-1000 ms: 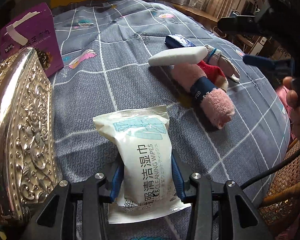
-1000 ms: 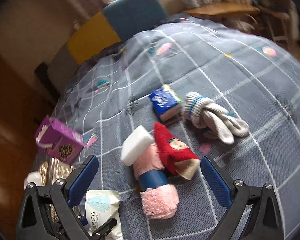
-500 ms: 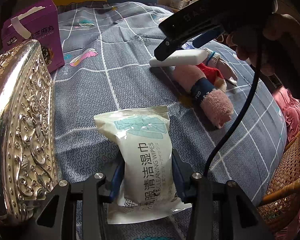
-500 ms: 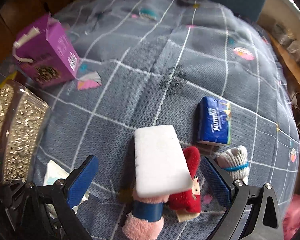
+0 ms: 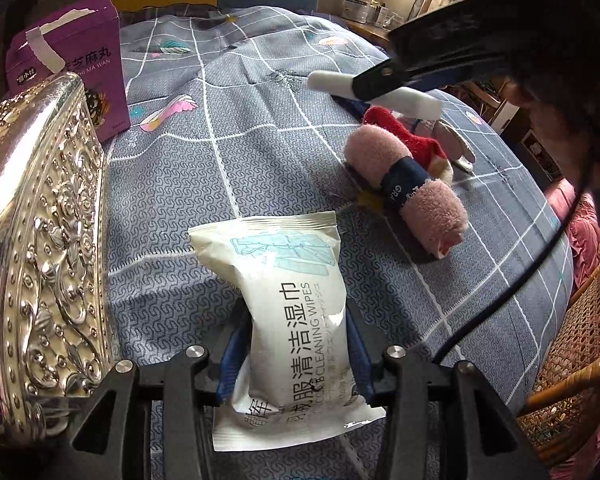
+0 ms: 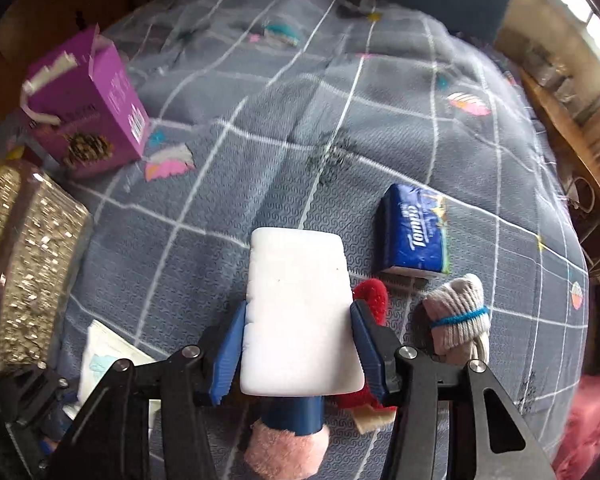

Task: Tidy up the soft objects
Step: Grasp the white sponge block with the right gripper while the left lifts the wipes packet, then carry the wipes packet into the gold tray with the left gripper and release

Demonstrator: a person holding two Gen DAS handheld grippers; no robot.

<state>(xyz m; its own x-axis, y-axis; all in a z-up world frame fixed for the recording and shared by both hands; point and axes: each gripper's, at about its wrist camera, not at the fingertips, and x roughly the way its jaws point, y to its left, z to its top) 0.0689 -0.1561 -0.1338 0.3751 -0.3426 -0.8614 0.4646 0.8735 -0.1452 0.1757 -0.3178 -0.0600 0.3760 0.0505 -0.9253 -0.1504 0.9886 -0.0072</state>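
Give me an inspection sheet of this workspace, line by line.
Surface: grey grid-patterned quilt, wrinkled.
Job's things: white foam sponge; white wet-wipes pack; pink rolled towel; red sock; grey sock bundle; blue tissue pack.
Clutter: purple carton; silver embossed box.
Grippers: right gripper shut on sponge; left gripper shut on wipes.
Cables: black cable.
Surroundings: wicker chair.

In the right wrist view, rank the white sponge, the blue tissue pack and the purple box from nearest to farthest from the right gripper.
1. White sponge: clamped between the right gripper fingers.
2. Blue tissue pack: on the bedspread, ahead and to the right.
3. Purple box: standing far off at upper left, beyond the silver box.
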